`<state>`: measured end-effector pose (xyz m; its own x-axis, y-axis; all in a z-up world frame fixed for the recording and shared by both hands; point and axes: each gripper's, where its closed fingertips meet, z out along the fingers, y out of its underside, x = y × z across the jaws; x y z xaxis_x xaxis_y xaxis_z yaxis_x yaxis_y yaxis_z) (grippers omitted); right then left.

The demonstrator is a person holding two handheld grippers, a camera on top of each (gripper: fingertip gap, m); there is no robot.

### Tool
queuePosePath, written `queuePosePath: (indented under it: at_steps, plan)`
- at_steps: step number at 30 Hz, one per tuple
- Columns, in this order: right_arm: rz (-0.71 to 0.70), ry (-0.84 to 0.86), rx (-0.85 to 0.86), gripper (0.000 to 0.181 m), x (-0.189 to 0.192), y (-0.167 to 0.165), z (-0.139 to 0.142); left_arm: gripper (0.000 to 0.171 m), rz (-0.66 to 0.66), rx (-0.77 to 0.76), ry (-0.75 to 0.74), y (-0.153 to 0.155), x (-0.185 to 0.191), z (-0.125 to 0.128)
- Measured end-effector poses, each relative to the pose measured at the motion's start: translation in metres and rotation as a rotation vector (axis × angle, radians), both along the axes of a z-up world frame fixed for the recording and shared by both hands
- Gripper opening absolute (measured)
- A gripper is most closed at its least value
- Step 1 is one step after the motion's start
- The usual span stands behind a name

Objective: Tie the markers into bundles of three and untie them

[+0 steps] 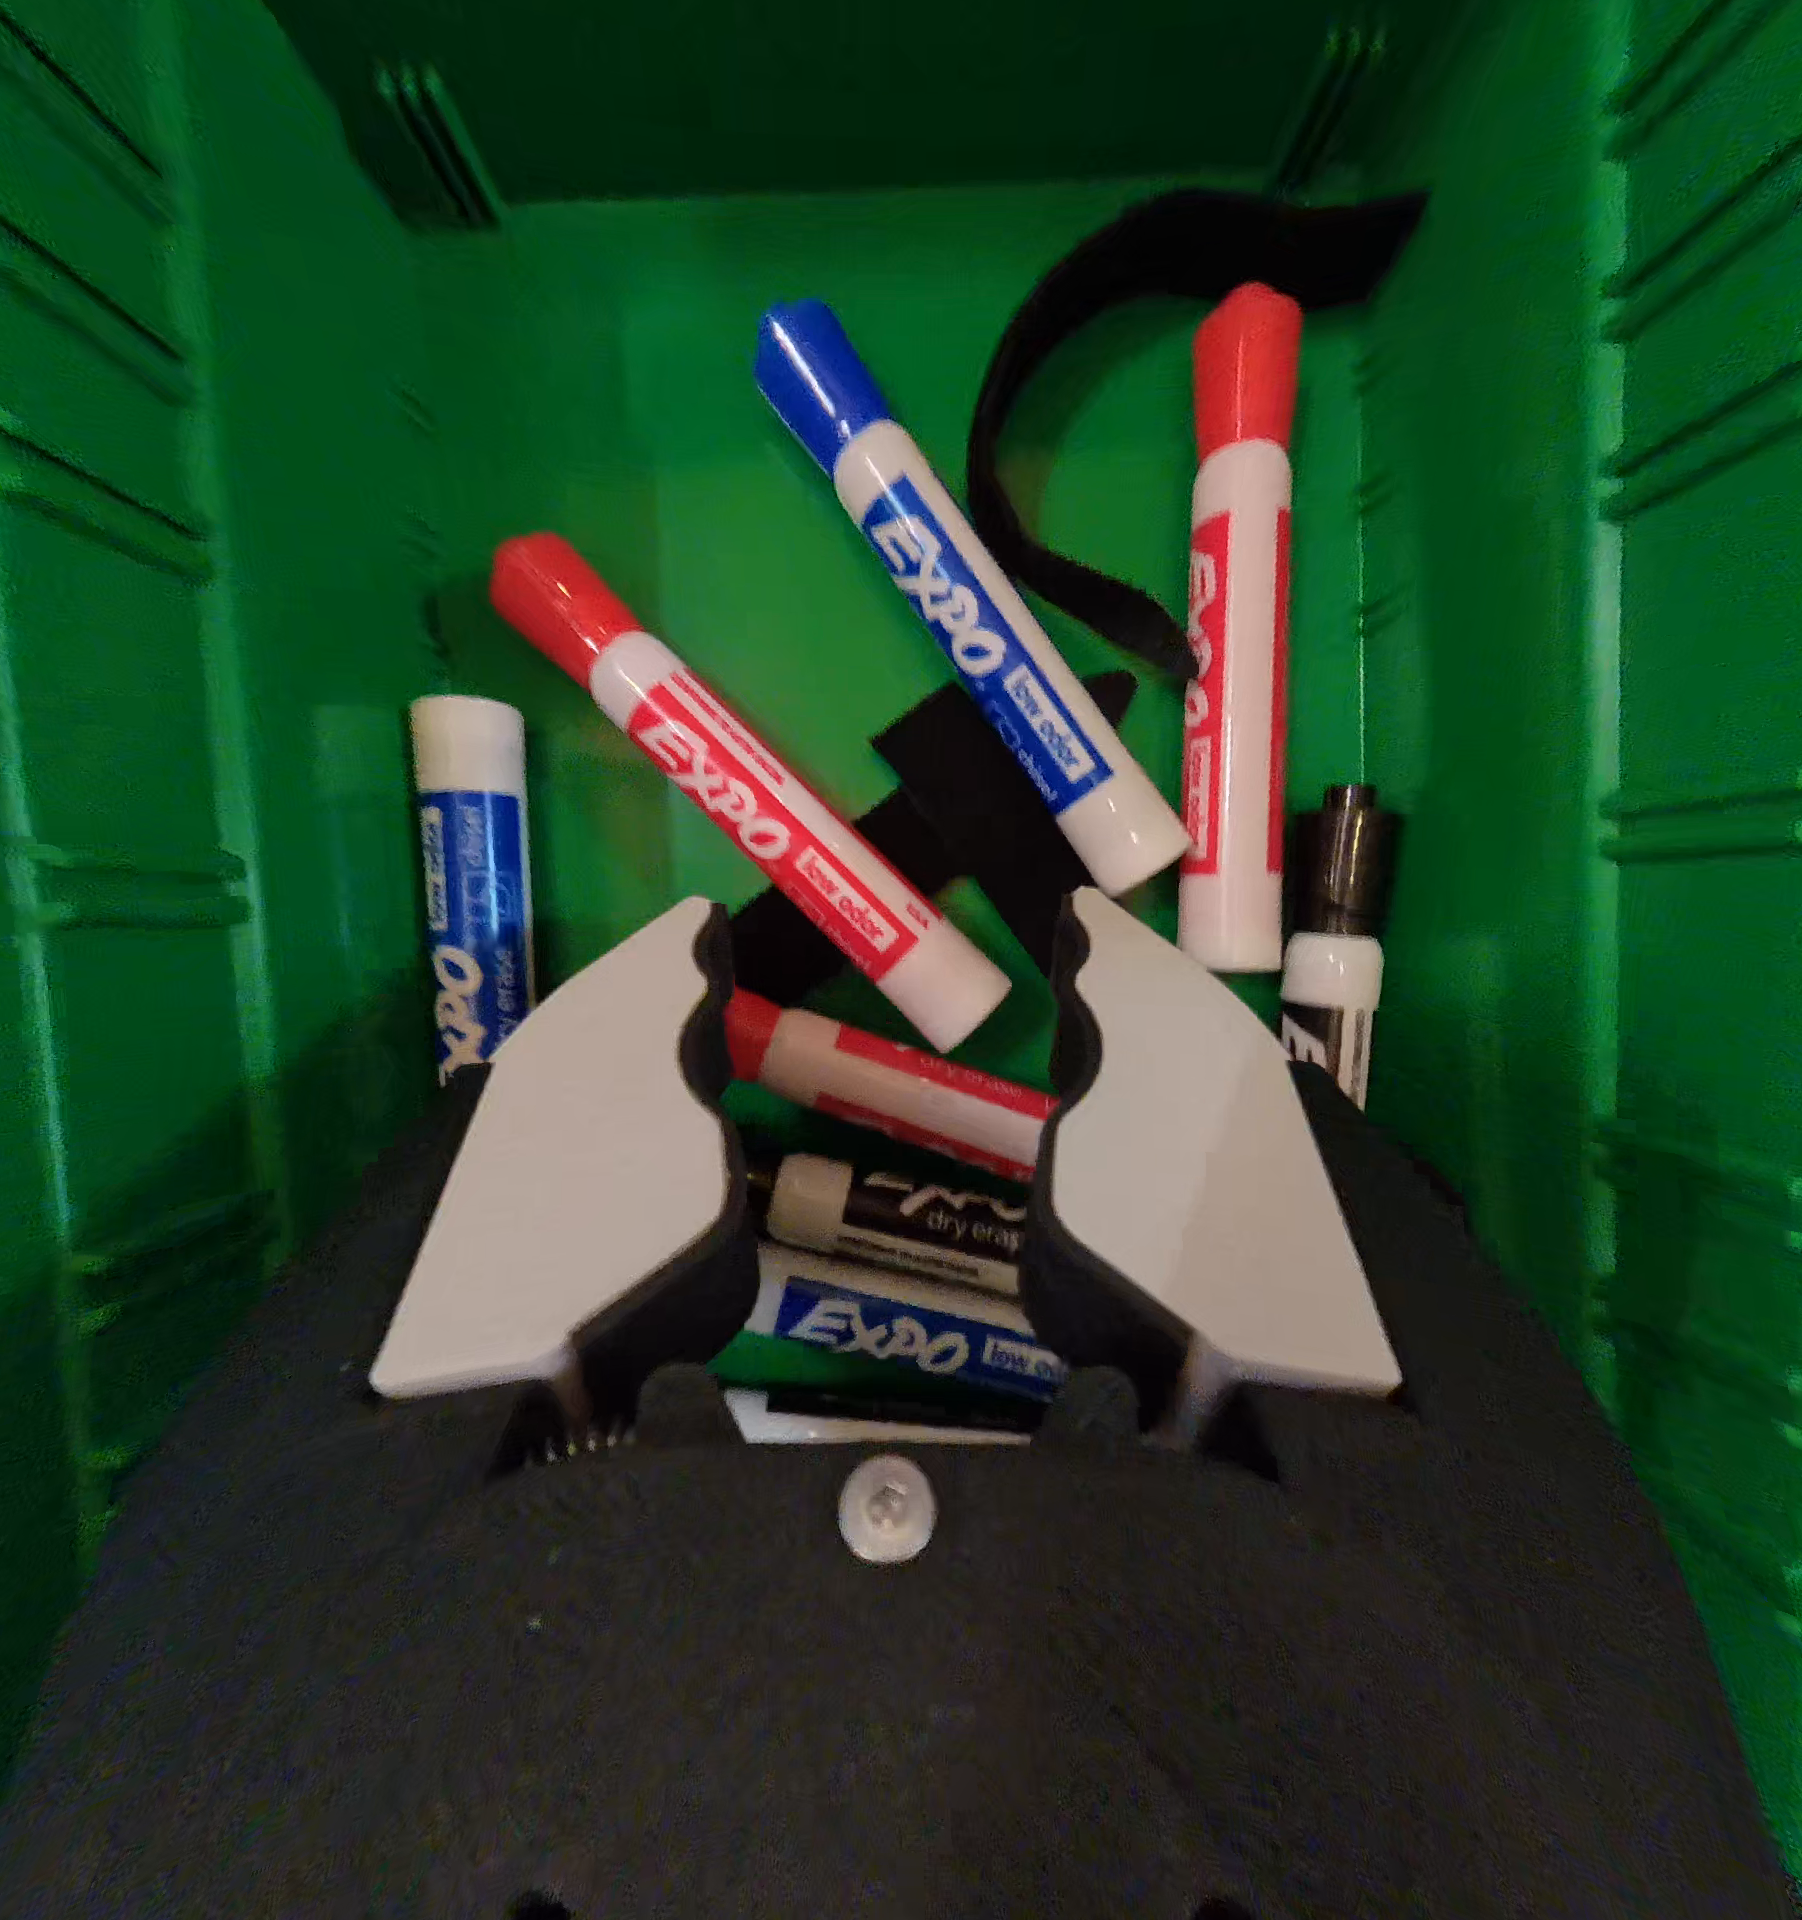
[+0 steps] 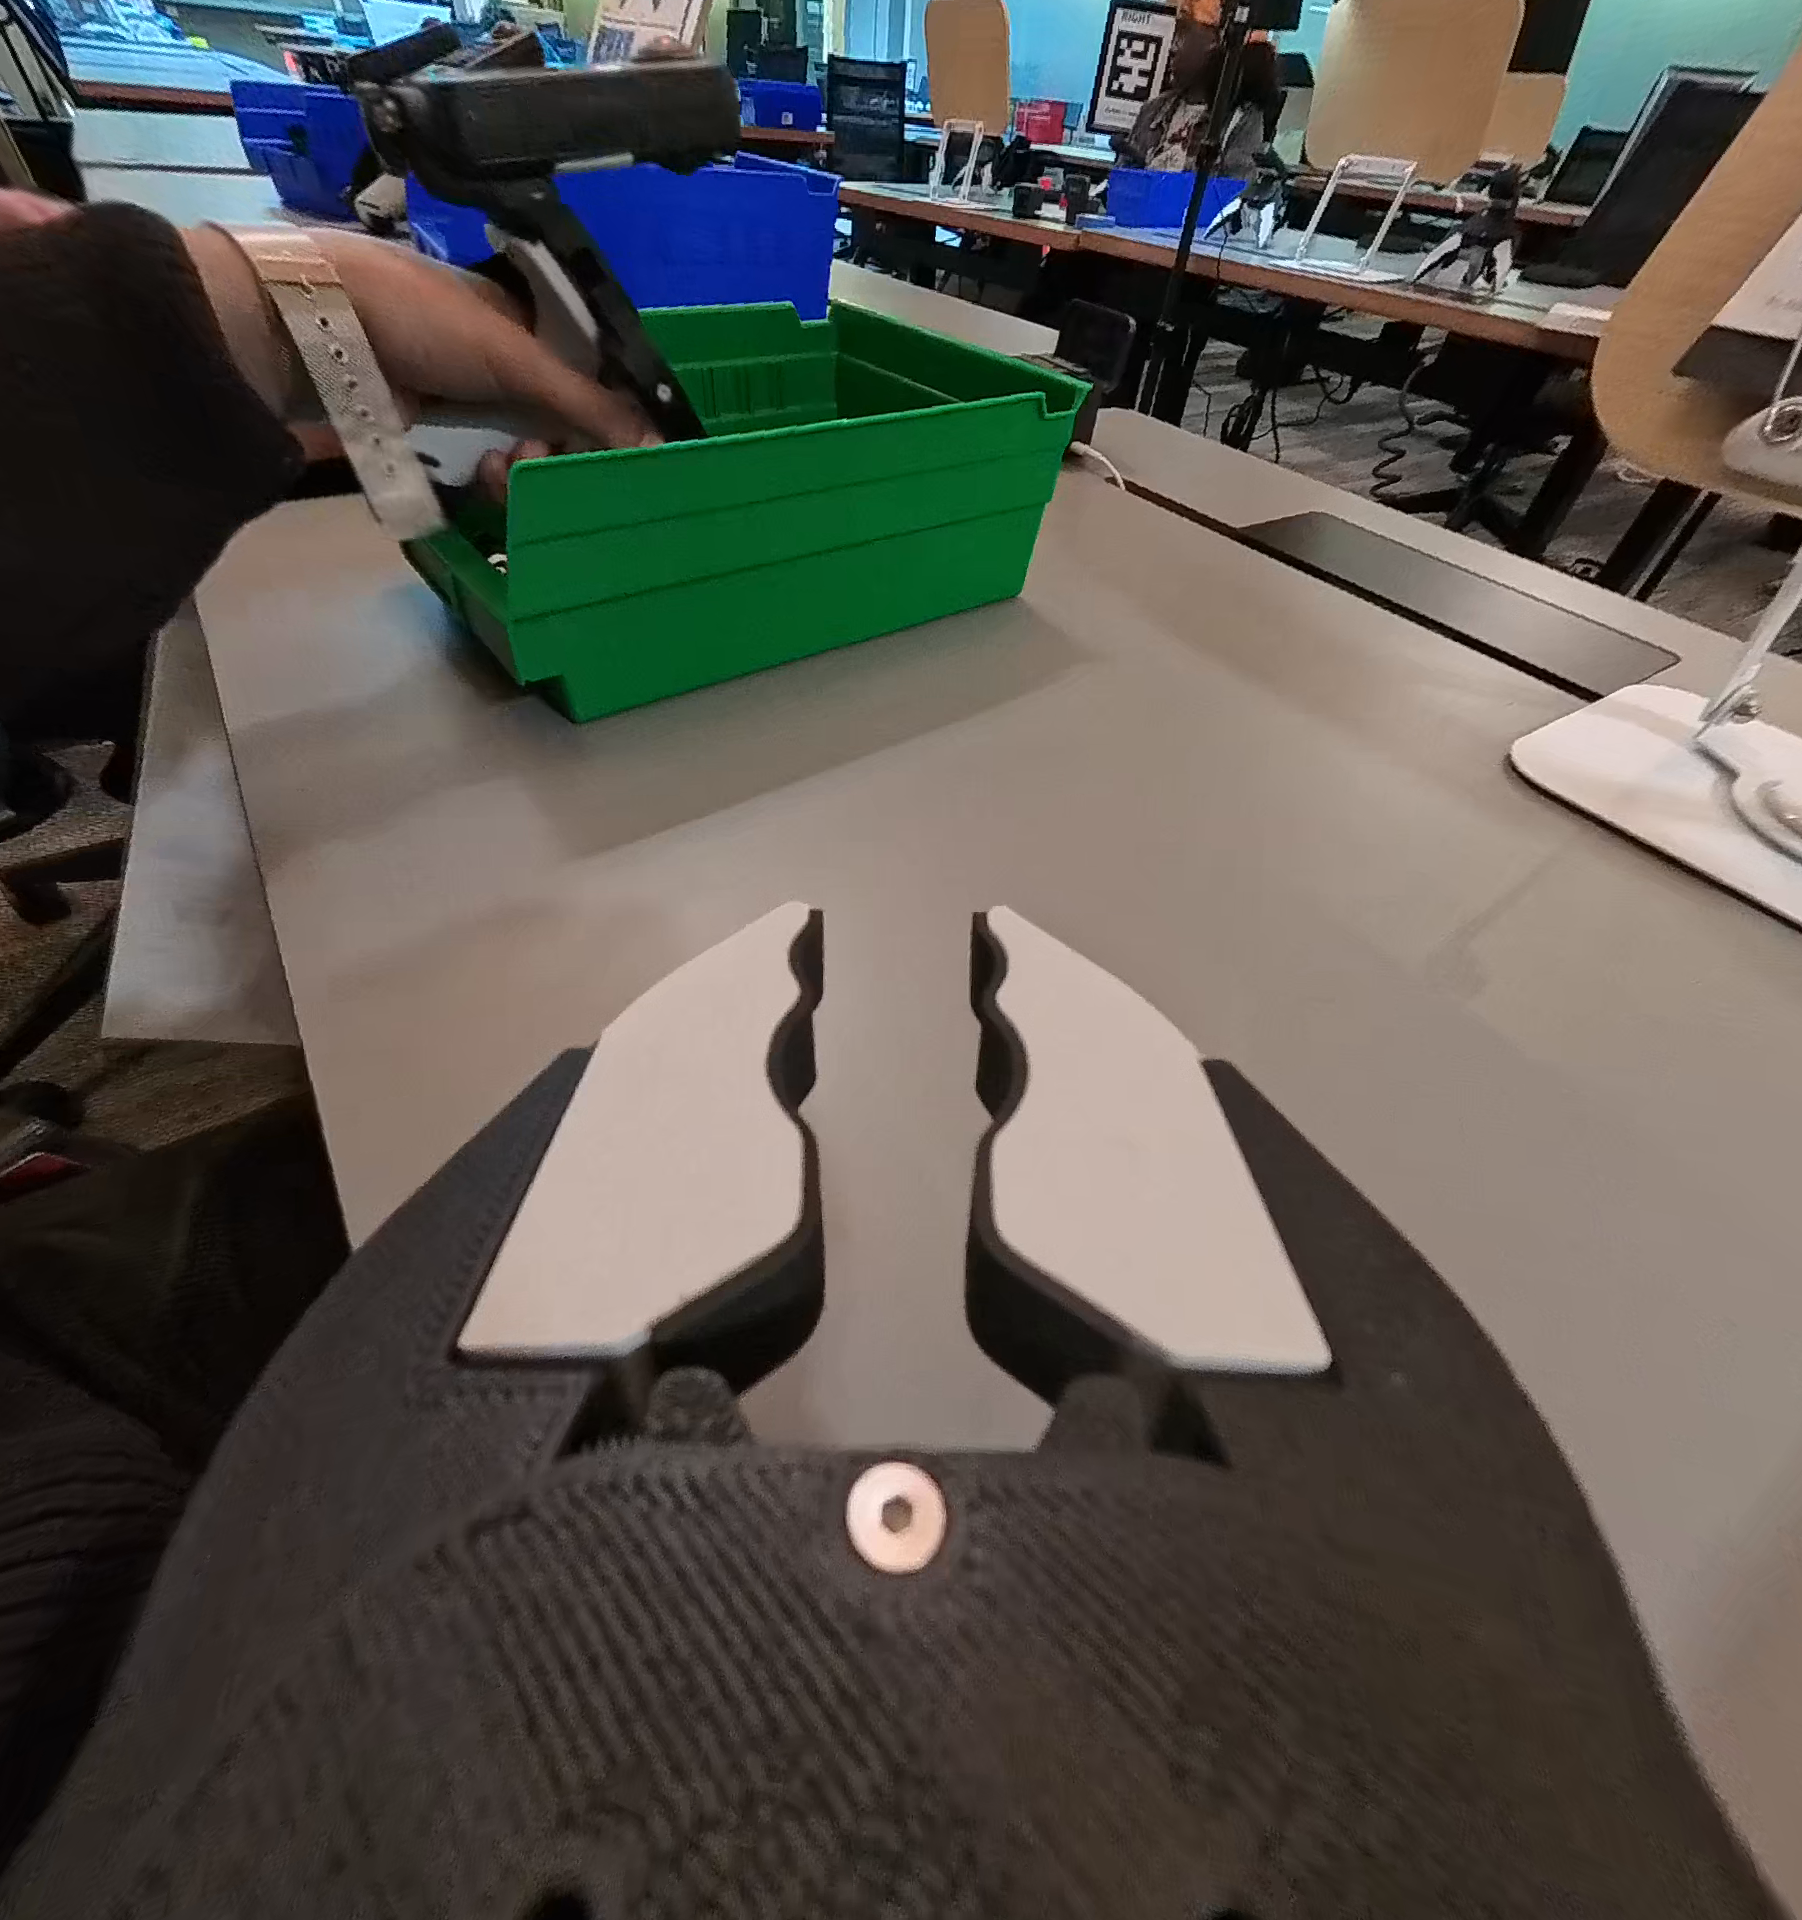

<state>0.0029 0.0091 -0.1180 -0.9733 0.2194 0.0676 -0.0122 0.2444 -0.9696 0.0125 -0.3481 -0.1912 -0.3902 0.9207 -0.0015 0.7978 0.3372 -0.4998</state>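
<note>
The left gripper hangs inside a green plastic bin, jaws apart and empty. They flank a red-capped white marker lying crosswise; whether they touch it is unclear. Farther in, a loose black fabric strap lies among more markers. The right wrist view alone shows the bin from outside, on a grey table. There the right gripper hovers well apart from it, spread and empty.

Your left gripper points steeply downward, jaws spread apart, gripping nothing. Your right gripper sits level and low, jaws parted, also empty.
</note>
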Motion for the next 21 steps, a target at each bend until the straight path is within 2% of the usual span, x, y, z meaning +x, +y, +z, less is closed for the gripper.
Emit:
queuePosePath:
  at_steps: [3, 6, 10, 15, 18, 21]
  plan:
    - [0.002, -0.01, 0.0, 0.027, 0.0, 0.0, -0.001, 0.04, -0.011, -0.048, -0.038, 0.0, 0.0, -0.002]
    - [-0.002, -0.014, -0.005, 0.027, 0.0, 0.001, 0.001, 0.029, -0.006, -0.07, -0.085, -0.003, 0.005, -0.007]
    - [0.0, -0.048, -0.02, 0.027, 0.0, 0.002, 0.002, 0.023, -0.009, -0.039, -0.057, -0.003, 0.007, -0.005]
    - [-0.002, -0.057, -0.023, 0.027, 0.0, 0.002, 0.003, 0.018, 0.02, -0.068, 0.017, -0.012, 0.013, 0.01]
    - [0.002, -0.062, -0.021, 0.027, 0.001, 0.001, 0.002, 0.018, 0.051, -0.109, 0.091, -0.021, 0.015, 0.03]
    - [0.004, -0.06, -0.021, 0.027, 0.002, 0.001, 0.003, 0.018, 0.059, -0.18, 0.178, -0.025, 0.017, 0.067]
